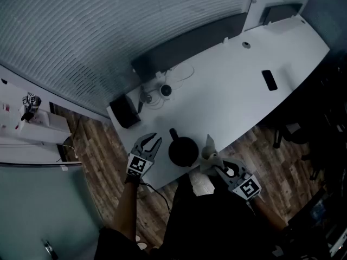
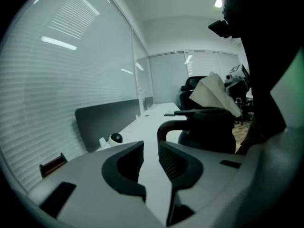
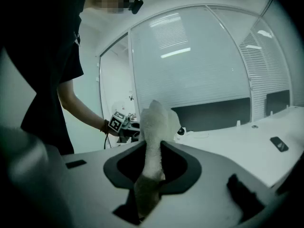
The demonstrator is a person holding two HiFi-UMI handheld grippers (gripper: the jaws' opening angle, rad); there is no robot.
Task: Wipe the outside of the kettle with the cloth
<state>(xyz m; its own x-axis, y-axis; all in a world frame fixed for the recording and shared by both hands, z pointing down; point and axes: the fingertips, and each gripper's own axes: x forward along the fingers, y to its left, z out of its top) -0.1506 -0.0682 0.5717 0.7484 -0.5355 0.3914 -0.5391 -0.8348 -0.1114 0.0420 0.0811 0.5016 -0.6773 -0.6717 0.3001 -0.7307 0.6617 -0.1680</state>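
Your right gripper [image 3: 153,151] pinches the fluffy white cloth [image 3: 155,118]. Your left gripper [image 2: 151,151] stands released, empty, near the round black kettle [image 2: 211,129].

The kettle [image 1: 182,150] is black and the cloth [image 1: 209,149] is white. The table [image 1: 233,85] is white, the phone [image 1: 269,80] black. The floor [image 1: 100,145] is brown with a wood-plank pattern. The left gripper [image 1: 150,141] and right gripper [image 1: 218,167] are grey, with black-and-white square markers. The blinds [image 1: 81,31] show fine pale stripes.
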